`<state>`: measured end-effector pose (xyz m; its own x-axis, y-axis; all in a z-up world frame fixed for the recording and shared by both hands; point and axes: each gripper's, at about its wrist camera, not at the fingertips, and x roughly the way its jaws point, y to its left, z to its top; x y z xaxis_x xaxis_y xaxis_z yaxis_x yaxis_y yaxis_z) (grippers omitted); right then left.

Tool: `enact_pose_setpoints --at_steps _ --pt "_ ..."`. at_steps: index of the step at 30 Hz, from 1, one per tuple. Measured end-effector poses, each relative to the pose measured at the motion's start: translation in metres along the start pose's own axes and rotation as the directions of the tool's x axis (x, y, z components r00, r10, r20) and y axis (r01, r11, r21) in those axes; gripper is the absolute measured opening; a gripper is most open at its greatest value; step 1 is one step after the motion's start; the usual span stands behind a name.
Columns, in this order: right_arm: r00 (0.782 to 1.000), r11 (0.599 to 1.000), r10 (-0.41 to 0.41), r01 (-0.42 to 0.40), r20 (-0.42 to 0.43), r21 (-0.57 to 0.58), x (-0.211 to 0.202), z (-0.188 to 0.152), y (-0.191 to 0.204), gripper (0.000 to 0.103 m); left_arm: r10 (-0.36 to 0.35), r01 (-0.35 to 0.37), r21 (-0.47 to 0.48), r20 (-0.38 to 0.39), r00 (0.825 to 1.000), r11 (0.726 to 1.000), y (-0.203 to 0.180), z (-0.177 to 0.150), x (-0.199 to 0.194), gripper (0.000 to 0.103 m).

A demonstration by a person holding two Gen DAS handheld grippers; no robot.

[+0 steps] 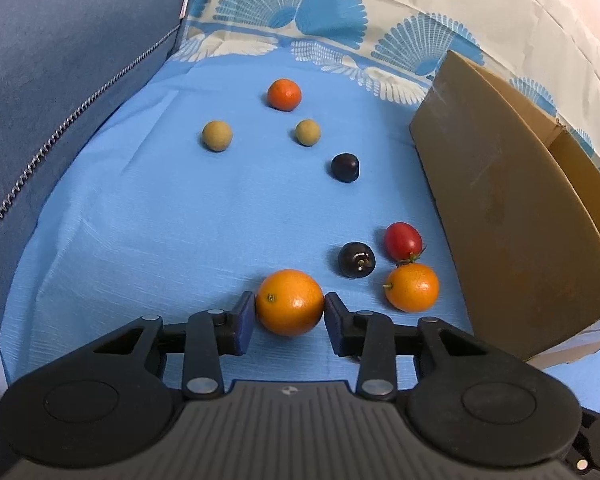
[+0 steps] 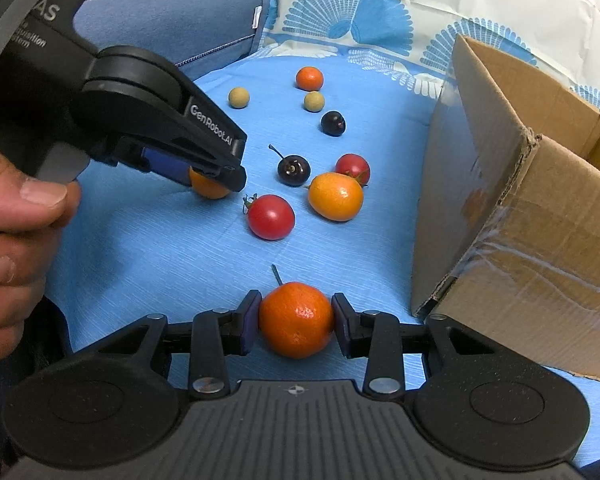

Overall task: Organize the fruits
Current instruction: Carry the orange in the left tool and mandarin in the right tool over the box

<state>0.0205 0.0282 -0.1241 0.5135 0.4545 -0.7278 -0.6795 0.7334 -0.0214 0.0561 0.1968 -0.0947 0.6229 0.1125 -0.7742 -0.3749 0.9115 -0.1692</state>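
My left gripper [image 1: 290,312] is shut on a round orange fruit [image 1: 290,302], with both blue pads pressed on its sides just over the blue cloth [image 1: 160,220]. The right wrist view shows that same left gripper [image 2: 220,180] from the side, the orange fruit [image 2: 209,189] half hidden in it. My right gripper [image 2: 296,322] is shut on a stemmed tangerine [image 2: 296,320]. Loose on the cloth lie a red tomato [image 2: 271,217], an oval orange fruit [image 2: 335,196], a dark cherry [image 2: 294,170], a second tomato [image 2: 353,167], another dark fruit [image 2: 333,123], two tan balls [image 2: 239,97] [image 2: 314,101] and a far tangerine [image 2: 309,78].
An open cardboard box [image 2: 520,200] stands tilted at the right, close to my right gripper and the nearest fruits. A blue zipped cushion [image 1: 60,100] bounds the cloth on the left. A person's hand [image 2: 12,220] holds the left gripper's handle.
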Motion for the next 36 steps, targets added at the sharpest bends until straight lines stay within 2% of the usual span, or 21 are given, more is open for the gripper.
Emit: enact_pose_setpoints --at_steps 6,10,16,25,30,36 --pt "0.998 0.998 -0.04 0.043 0.045 -0.055 -0.012 -0.002 0.006 0.039 -0.043 0.045 -0.034 0.052 0.998 0.998 0.006 0.001 -0.018 0.041" --pt "0.992 0.998 -0.059 0.063 0.11 -0.031 -0.035 0.002 0.003 0.039 -0.073 0.074 -0.003 0.099 0.992 0.997 0.002 -0.001 -0.035 0.041" --pt "0.976 0.996 -0.092 0.088 0.199 0.029 -0.07 0.015 -0.006 0.039 -0.122 0.115 0.051 0.184 0.975 0.992 -0.011 0.004 -0.062 0.041" --pt "0.939 0.983 -0.147 0.102 0.31 0.155 -0.105 0.043 -0.053 0.039 -0.16 0.14 0.096 0.242 0.957 0.985 -0.033 0.018 -0.09 0.041" --pt "0.919 0.971 -0.183 0.112 0.348 0.213 -0.112 0.06 -0.09 0.039 -0.136 0.113 0.107 0.242 0.961 0.988 -0.049 0.026 -0.095 0.041" --pt "0.872 0.961 -0.257 0.182 0.417 0.21 -0.125 0.08 -0.143 0.039 -0.1 0.074 0.122 0.223 0.97 0.99 -0.071 0.033 -0.09 0.041"
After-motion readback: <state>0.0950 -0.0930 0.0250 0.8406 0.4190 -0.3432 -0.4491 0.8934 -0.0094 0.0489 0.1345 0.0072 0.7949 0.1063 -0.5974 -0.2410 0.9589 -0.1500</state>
